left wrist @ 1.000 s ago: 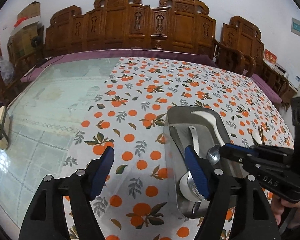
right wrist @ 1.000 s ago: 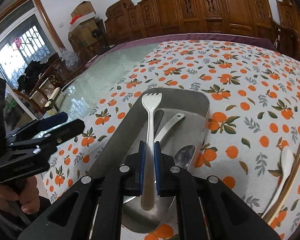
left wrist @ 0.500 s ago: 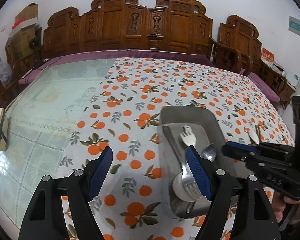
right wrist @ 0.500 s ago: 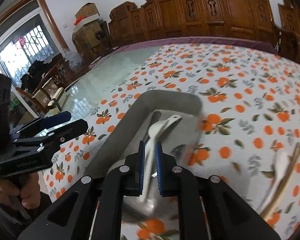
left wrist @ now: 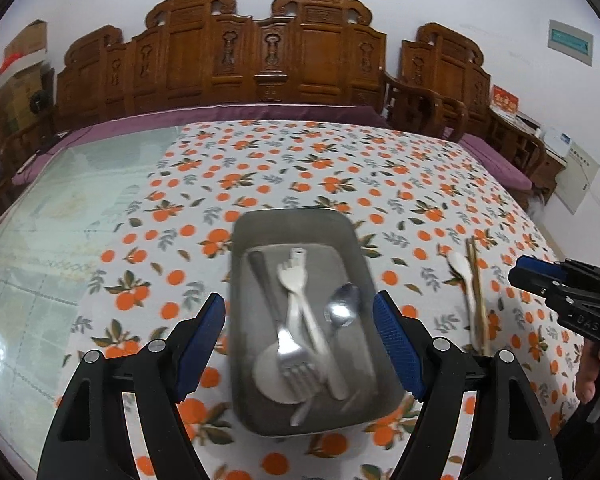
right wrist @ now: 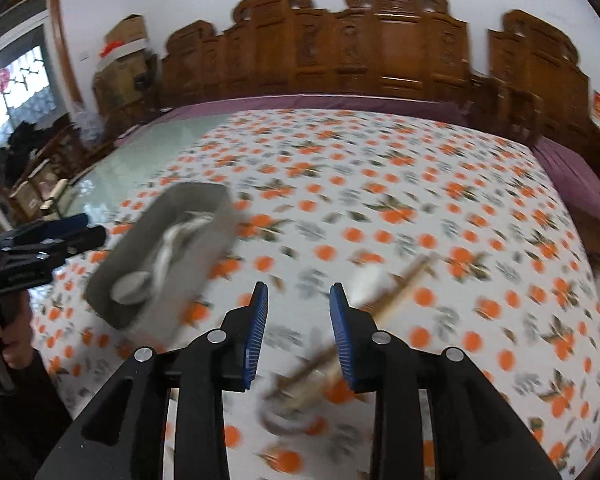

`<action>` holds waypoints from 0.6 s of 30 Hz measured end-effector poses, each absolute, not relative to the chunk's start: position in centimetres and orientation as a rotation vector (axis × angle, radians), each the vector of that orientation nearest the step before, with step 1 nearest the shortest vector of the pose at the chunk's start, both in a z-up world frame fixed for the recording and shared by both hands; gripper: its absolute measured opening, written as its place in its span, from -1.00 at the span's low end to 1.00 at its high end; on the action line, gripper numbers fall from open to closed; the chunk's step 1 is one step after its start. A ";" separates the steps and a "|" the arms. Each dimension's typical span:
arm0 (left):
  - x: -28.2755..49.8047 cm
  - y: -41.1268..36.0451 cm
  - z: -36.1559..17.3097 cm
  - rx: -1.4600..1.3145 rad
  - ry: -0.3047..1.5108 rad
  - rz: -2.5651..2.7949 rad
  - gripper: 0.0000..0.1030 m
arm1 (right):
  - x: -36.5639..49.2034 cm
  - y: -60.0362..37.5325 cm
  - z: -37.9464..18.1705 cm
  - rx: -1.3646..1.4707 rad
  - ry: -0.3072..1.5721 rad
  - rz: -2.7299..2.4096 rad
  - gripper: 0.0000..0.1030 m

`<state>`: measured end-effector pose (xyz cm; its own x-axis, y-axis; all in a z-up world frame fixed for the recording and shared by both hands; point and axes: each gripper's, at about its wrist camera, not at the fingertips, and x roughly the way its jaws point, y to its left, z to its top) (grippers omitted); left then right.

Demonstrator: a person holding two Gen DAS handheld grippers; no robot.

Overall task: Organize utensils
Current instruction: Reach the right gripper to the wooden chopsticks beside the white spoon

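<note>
Both hand-held grippers apart, nothing clamped.
Left hand-held gripper [left wrist: 299, 330] straddles steel tray [left wrist: 296, 222] w/ white fork [left wrist: 294, 276], spoon [left wrist: 342, 308]; right hand-held gripper [right wrist: 299, 334] over blurred chopsticks [right wrist: 404, 280] on counter [right wrist: 380, 184].

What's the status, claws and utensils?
Both claws open, empty: left claw over the metal tray, right claw above the cloth. White fork lies in the tray. White spoon and chopsticks outside it. No obstruction visible.
</note>
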<state>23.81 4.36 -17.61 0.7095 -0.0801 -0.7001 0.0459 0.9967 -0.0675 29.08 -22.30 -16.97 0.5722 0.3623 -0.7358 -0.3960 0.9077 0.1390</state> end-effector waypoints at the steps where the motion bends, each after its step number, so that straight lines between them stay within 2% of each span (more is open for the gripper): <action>1: 23.7 3.7 -17.7 -0.038 0.777 -0.078 0.43 | 29.1 -23.1 -17.3 -0.037 0.857 0.428 -0.33; 7: 23.1 1.3 -17.8 -0.007 0.775 -0.119 0.43 | 29.7 -26.7 -20.8 0.050 0.938 0.351 -0.33; 18: 22.6 -0.6 -18.1 0.025 0.772 -0.155 0.44 | 30.8 -24.9 -24.1 0.033 1.020 0.362 -0.37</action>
<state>22.57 -0.60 -18.15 0.7061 -0.1301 -0.6961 0.1482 0.9884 -0.0345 30.81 -24.86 -24.05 0.4693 0.3107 -0.8265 -0.2805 0.9400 0.1941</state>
